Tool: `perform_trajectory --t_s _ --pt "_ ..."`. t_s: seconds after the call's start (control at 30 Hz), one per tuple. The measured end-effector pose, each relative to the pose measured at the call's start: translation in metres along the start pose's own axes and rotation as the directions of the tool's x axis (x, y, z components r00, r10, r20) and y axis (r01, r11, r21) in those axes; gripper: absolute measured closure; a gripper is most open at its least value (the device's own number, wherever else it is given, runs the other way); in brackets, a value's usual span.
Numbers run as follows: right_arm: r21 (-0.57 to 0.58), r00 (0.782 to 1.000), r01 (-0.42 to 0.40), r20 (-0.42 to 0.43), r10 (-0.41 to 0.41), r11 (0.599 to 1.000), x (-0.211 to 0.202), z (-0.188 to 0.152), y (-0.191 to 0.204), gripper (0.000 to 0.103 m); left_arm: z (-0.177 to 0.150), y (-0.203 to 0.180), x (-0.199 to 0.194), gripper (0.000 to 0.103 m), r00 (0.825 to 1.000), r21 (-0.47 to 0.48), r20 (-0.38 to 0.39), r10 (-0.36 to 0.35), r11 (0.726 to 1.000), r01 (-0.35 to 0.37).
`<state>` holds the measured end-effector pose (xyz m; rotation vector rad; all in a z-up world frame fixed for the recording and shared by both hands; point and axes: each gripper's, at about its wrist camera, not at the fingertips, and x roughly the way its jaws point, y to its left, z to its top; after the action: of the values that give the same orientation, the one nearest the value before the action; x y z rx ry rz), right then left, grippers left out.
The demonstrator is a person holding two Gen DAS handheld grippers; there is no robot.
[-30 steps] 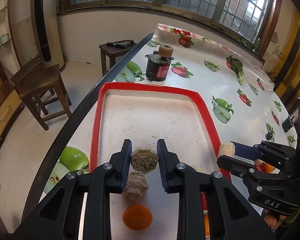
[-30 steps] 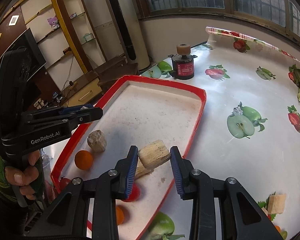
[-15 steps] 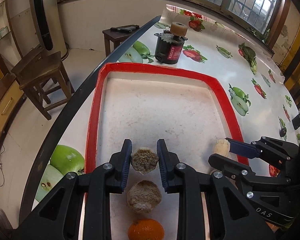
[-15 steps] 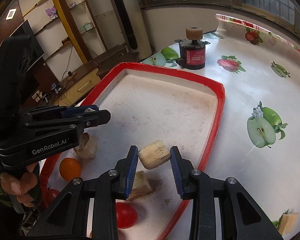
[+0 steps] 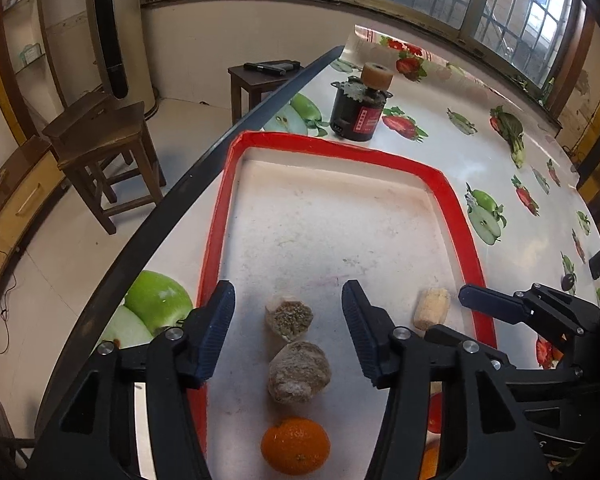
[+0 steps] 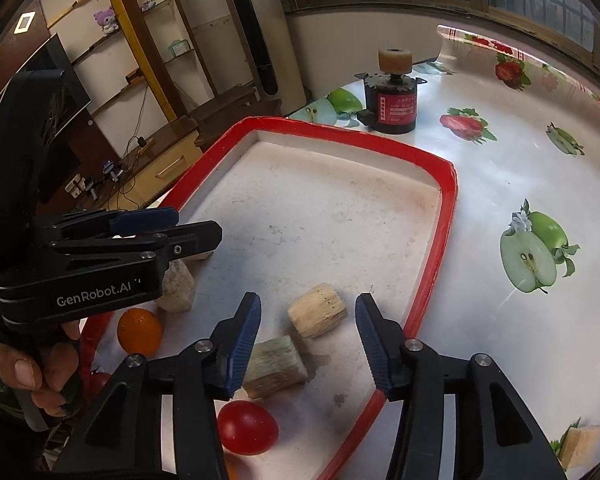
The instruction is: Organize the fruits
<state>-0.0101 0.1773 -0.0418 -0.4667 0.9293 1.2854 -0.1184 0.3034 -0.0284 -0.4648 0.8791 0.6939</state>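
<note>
A red-rimmed white tray (image 5: 324, 148) (image 6: 446, 216) lies on the fruit-print table. My left gripper (image 5: 288, 314) is open around a tan cane chunk (image 5: 289, 317) resting on the tray, with another chunk (image 5: 299, 372) and an orange (image 5: 295, 445) behind it. My right gripper (image 6: 306, 326) is open around a pale cane chunk (image 6: 317, 315) lying on the tray near its right rim. A second pale chunk (image 6: 274, 366), a red tomato (image 6: 247, 427) and the orange (image 6: 139, 331) lie nearby. The right gripper's fingers (image 5: 496, 304) show in the left wrist view.
A black motor with a tan wheel on top (image 5: 360, 106) (image 6: 394, 104) stands beyond the tray. A loose cane chunk (image 6: 580, 446) lies on the table at the right. Wooden stools (image 5: 100, 140) stand on the floor left of the table edge.
Both grippers have opened and let their cane chunks down onto the tray. Both have moved a little further over the tray.
</note>
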Motion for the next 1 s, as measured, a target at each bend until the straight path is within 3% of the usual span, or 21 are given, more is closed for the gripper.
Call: perform_trajectory --t_s 0.1,0.23,0.3,0.43,0.6,0.77,1.0 --pt "-0.007 1.0 -0.003 0.014 0.003 1.0 -0.012 -0.003 0.003 0.052 -0.005 -0.002 -0.014 0.035 0.999 -0.014 0.03 0.025 1.0 -0.025" --pt "-0.006 0.999 -0.006 0.04 0.006 1.0 -0.033 -0.013 0.004 0.051 -0.013 -0.006 -0.035 0.031 0.997 -0.028 0.068 0.04 0.999 -0.038" --pt "-0.002 0.999 -0.002 0.052 0.002 1.0 -0.045 -0.019 0.004 0.048 -0.017 -0.009 -0.042 0.02 0.996 -0.031 0.057 0.065 0.998 -0.063" --pt "0.007 0.997 0.016 0.081 -0.017 1.0 -0.07 -0.037 0.001 0.041 -0.025 -0.018 -0.055 0.019 0.989 -0.036 0.049 0.136 0.99 -0.135" --pt "0.036 0.991 0.055 0.118 -0.059 0.998 -0.1 -0.064 -0.007 0.033 -0.043 -0.028 -0.081 0.019 0.989 -0.028 0.13 0.076 0.997 -0.073" --pt "0.048 0.98 0.091 0.172 -0.098 0.995 -0.133 -0.089 -0.012 0.017 -0.065 -0.038 -0.098 0.019 0.984 -0.02 0.169 0.059 0.998 -0.057" --pt "0.085 0.966 0.136 0.21 -0.151 0.987 -0.171 -0.127 -0.024 0.015 -0.091 -0.053 -0.111 0.019 0.985 0.003 0.168 0.045 0.999 -0.046"
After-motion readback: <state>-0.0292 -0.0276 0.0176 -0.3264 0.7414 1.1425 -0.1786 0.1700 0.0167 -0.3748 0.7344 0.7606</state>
